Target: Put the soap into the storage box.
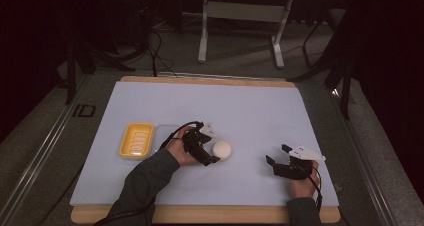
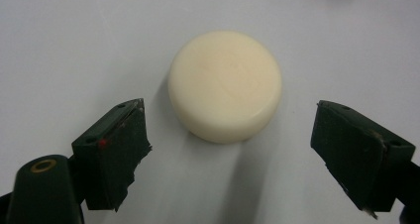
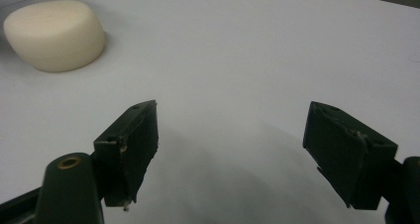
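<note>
Soap bar, round and cream-coloured, lies flat on the pale mat just ahead of your left gripper, between the lines of its two jaws but not yet between the pads themselves. The jaws stand wide apart, empty, with a margin of mat showing on each side of the bar. The left pad sits a little nearer the bar's edge than the right pad does.

Beyond the bar, away from your left hand, the mat is bare. Behind that hand, on its far side from the bar, rests the yellow soap dish, ribbed inside and vacant.

Your right gripper hangs well apart from the bar, jaws likewise spread and holding nothing; in the right gripper view the bar appears far off at upper left.

Likely hazards, judged from this arrangement: if you close before advancing, the pads meet only the near curve of the bar and squeeze it forward out of the grasp. Because the bar is round and smooth, an off-centre closure, with one pad touching first, may spin or slide it across the mat. A low approach risks the pad tips scraping the mat.
</note>
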{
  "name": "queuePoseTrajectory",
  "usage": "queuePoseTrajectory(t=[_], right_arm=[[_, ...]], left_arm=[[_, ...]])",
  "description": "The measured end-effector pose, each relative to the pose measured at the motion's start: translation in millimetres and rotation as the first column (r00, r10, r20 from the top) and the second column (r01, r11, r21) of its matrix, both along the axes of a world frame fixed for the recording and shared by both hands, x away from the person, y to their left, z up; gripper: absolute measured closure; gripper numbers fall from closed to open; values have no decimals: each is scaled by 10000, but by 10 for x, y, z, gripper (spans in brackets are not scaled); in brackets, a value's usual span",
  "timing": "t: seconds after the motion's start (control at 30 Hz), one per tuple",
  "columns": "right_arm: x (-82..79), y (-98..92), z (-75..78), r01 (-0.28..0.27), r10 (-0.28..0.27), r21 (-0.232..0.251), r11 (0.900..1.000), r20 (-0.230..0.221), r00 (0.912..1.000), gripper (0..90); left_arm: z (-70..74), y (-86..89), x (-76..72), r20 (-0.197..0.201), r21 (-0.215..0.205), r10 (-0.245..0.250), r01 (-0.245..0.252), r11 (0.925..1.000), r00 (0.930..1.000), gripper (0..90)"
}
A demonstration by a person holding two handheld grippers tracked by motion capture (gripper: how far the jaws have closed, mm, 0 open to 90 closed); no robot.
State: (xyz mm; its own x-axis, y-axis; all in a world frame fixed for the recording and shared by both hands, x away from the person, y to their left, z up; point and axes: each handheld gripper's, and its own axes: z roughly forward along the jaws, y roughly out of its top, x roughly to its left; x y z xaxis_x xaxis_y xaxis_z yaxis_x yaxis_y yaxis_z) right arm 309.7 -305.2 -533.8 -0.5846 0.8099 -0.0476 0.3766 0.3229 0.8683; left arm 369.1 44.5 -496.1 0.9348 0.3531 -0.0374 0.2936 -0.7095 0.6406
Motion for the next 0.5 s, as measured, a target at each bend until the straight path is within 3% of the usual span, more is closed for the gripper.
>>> queuePoseTrajectory(t=[0.5], right_arm=[[0, -2, 0, 1, -1, 31, 10000, -20, 10000, 213]], left_arm=[[-61, -89, 42, -143, 120, -194, 196, 9997, 9997, 137]])
